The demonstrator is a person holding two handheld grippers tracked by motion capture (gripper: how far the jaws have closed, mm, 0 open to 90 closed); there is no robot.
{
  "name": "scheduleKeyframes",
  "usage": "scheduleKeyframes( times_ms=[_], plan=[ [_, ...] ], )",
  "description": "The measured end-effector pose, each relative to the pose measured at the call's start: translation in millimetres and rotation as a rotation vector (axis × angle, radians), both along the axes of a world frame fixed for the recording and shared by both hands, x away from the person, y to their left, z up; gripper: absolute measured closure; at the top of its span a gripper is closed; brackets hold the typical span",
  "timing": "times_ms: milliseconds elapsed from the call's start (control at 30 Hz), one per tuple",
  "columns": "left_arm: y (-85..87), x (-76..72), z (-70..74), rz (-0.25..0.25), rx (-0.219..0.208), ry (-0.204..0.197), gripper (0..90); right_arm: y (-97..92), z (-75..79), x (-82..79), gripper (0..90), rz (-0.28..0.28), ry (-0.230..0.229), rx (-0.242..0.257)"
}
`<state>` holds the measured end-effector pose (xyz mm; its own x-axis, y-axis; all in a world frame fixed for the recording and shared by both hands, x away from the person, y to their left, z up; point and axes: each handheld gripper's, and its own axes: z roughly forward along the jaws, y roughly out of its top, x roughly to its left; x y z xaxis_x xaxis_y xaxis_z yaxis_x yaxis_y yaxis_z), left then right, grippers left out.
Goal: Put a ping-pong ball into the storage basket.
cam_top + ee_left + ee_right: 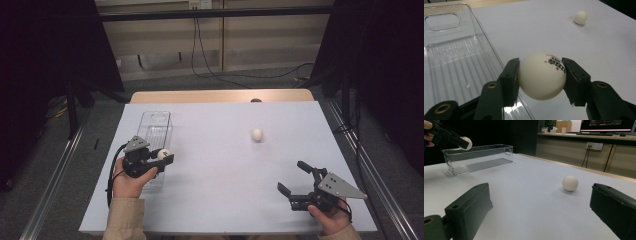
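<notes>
The left gripper point(161, 159) is clamping a white ball point(541, 75) beside the clear bin's point(153, 125) near end — release is pending. The bin is holding nothing. The right gripper point(296, 176) is waiting with jaws spread, while the second ball point(257, 134) is lying mid-table, uncollected.

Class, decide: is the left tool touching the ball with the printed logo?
Touching. In the left gripper view both jaws of the left tool press against opposite sides of the printed ball, no gap showing.

Dim, soft light; dark surroundings
</notes>
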<state>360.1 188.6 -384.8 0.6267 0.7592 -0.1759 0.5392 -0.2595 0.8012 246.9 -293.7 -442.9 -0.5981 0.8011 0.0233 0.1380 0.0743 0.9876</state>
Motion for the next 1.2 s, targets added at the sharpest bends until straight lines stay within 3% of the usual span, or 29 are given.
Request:
scheduleKeyframes(
  times_ms=[1200],
  plan=[
    [14.2, 1.7, -0.2, 0.058, 0.023, -0.025, 50.8, 0.1, 0.1, 0.0, 2.9, 0.001, -0.001, 0.0]
  ],
)
